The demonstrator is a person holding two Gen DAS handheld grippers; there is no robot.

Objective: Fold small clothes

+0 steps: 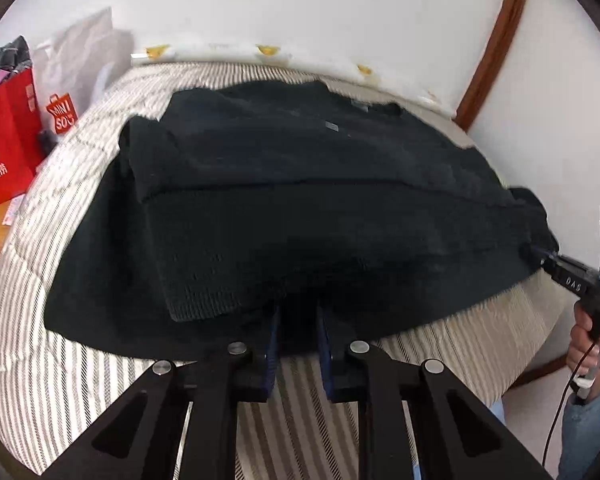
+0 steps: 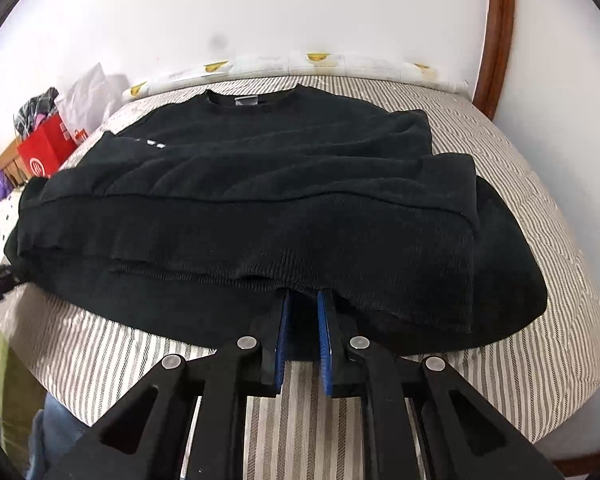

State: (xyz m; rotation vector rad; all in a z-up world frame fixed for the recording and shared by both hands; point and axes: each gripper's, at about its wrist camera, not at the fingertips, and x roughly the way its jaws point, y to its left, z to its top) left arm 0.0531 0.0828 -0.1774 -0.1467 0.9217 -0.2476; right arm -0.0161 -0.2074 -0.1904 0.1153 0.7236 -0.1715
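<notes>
A black knit sweater (image 1: 300, 200) lies spread on the striped bed, sleeves folded inward, collar at the far side (image 2: 252, 98). My left gripper (image 1: 298, 312) is at the near hem on the sweater's left part, its blue-padded fingers narrowly apart with the hem fabric between them. My right gripper (image 2: 304, 300) is at the near hem further right, its fingers likewise closed on the ribbed hem (image 2: 260, 276). The right gripper also shows at the right edge of the left wrist view (image 1: 540, 256), touching the sweater's edge.
The striped bed cover (image 2: 140, 360) extends around the sweater. A white wall and a pillow strip with yellow marks (image 2: 316, 60) lie behind. Red shopping bags (image 1: 8, 136) stand at the left. A wooden door frame (image 1: 496, 40) stands at the right.
</notes>
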